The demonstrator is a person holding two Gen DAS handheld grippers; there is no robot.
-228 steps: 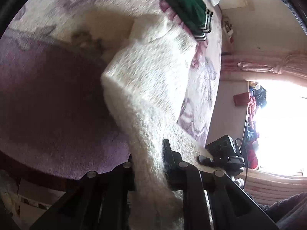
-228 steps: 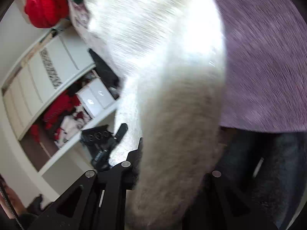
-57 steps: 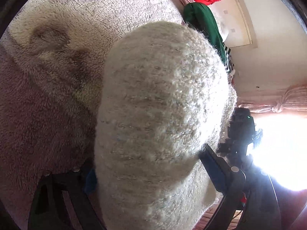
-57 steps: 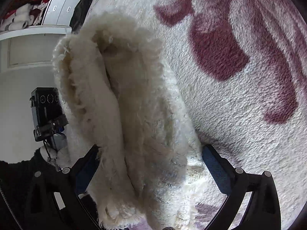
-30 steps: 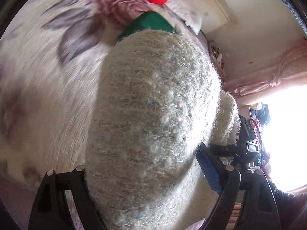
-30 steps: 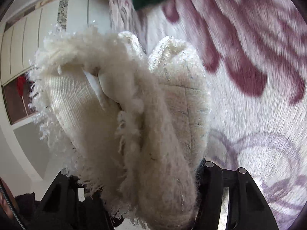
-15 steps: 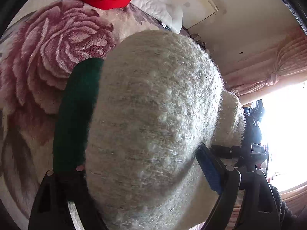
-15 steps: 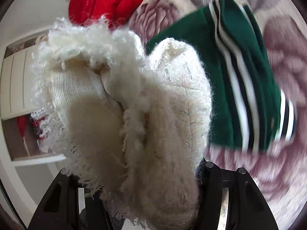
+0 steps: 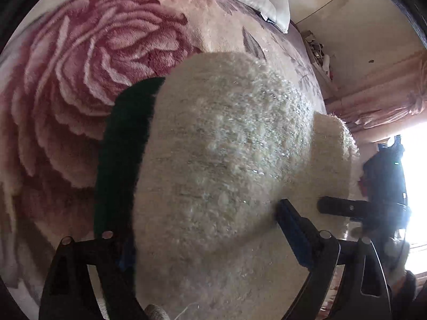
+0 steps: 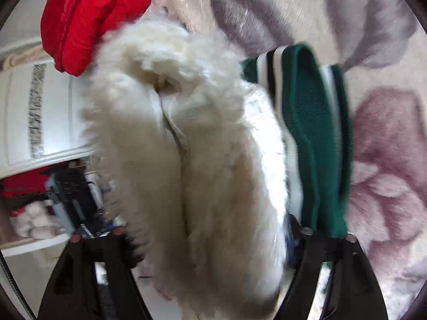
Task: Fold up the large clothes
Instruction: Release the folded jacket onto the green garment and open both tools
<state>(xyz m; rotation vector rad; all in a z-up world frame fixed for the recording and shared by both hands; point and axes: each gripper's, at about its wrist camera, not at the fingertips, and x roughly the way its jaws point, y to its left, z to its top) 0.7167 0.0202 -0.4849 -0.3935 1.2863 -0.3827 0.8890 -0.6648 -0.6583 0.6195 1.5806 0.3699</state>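
A folded cream fuzzy sweater (image 9: 226,160) fills the left wrist view and also fills the right wrist view (image 10: 186,160). My left gripper (image 9: 202,240) is shut on one end of the bundle, its fingers wide around the thick fabric. My right gripper (image 10: 208,229) is shut on the other end. The bundle sits over a folded green garment with white and black stripes (image 10: 315,138), whose dark edge shows in the left wrist view (image 9: 120,160). Whether the sweater rests on it I cannot tell.
A rose-patterned plush blanket (image 9: 66,80) covers the bed. A red garment (image 10: 88,13) lies just beyond the green one. A white pillow (image 9: 256,0) lies at the bed's far end. White cupboards (image 10: 34,106) stand at left. A bright window (image 9: 416,173) is at right.
Both grippers carried the folded sweater across the blanket to the green garment. In the last half second the bundle came lower and closer over the green garment.
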